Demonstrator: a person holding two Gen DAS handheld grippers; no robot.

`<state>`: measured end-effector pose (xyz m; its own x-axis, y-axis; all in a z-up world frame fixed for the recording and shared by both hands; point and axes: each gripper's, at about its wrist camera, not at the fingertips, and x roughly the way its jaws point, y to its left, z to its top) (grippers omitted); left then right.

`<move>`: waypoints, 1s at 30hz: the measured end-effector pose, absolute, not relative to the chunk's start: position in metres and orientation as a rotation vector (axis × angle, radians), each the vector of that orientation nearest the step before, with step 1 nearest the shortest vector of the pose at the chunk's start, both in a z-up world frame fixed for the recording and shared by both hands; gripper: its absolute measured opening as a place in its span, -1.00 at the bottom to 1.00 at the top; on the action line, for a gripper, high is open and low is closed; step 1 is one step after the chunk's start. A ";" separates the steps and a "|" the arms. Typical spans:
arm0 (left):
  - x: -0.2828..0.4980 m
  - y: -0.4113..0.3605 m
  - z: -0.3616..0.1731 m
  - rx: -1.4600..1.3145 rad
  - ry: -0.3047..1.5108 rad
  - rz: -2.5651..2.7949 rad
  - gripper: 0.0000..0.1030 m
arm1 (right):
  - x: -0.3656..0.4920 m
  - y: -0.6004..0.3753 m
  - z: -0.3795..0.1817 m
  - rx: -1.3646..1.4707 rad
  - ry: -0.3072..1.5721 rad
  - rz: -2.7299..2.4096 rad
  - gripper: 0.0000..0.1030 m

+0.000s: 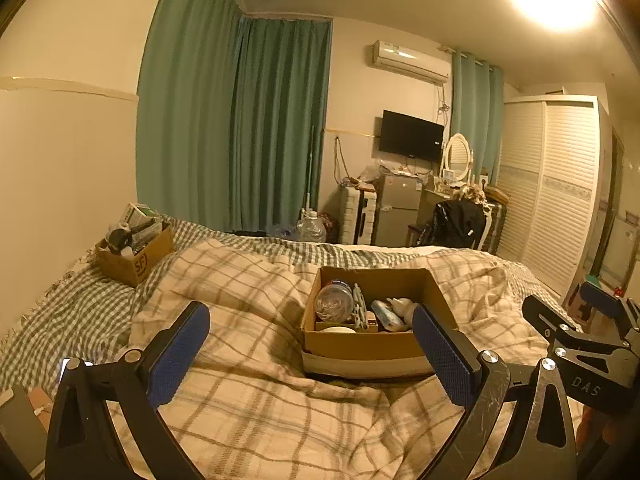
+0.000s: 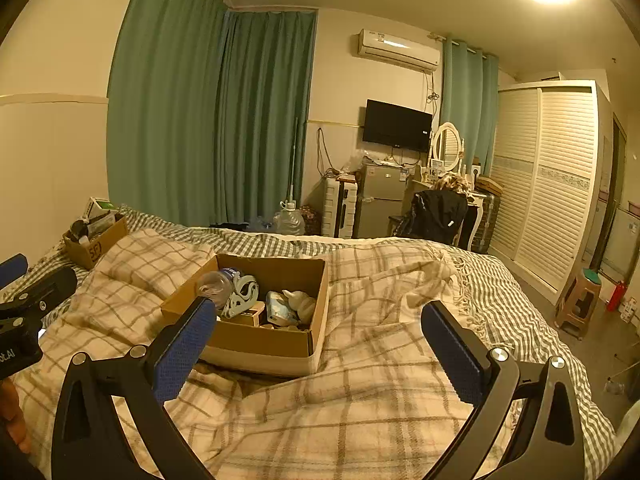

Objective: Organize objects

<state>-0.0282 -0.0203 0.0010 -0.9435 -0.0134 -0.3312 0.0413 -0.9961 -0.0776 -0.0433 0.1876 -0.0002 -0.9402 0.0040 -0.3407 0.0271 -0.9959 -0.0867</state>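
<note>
An open cardboard box (image 1: 372,344) sits on the plaid blanket and also shows in the right wrist view (image 2: 260,344). It holds a clear plastic bottle (image 1: 334,300), a white hanger piece (image 2: 242,292), a tissue pack (image 1: 390,314) and a pale plush toy (image 2: 300,300). A second, smaller box (image 1: 134,258) full of items stands at the far left by the wall and shows in the right wrist view (image 2: 94,244). My left gripper (image 1: 312,320) is open and empty, just short of the near box. My right gripper (image 2: 318,316) is open and empty, to the box's right.
The plaid blanket (image 2: 360,392) lies rumpled over a checked sheet (image 1: 60,304). Beyond the bed stand a water jug (image 1: 312,226), a small fridge (image 1: 396,208), a chair with a black jacket (image 1: 460,224) and a wardrobe (image 1: 552,188). A stool (image 2: 582,300) stands on the floor at right.
</note>
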 end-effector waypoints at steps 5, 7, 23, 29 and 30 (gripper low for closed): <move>-0.028 -0.019 0.000 0.523 0.108 -3.061 1.00 | -0.044 0.188 0.000 0.545 0.138 -3.080 0.99; -0.028 -0.019 0.000 0.529 0.107 -3.059 1.00 | -0.044 0.188 -0.001 0.548 0.136 -3.080 0.99; -0.032 -0.018 -0.002 0.578 0.078 -3.052 1.00 | -0.049 0.187 -0.004 0.588 0.134 -3.076 0.99; -0.031 -0.016 0.001 0.570 0.066 -3.055 1.00 | -0.049 0.187 -0.005 0.589 0.134 -3.074 0.99; -0.032 -0.016 0.001 0.571 0.066 -3.054 1.00 | -0.049 0.187 -0.004 0.588 0.133 -3.074 0.99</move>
<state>-0.0316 -0.0161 0.0012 -0.9320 -0.0255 -0.3615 0.0411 -0.9985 -0.0353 -0.0486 0.1867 -0.0044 -0.9295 0.0071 -0.3688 0.0248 -0.9964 -0.0815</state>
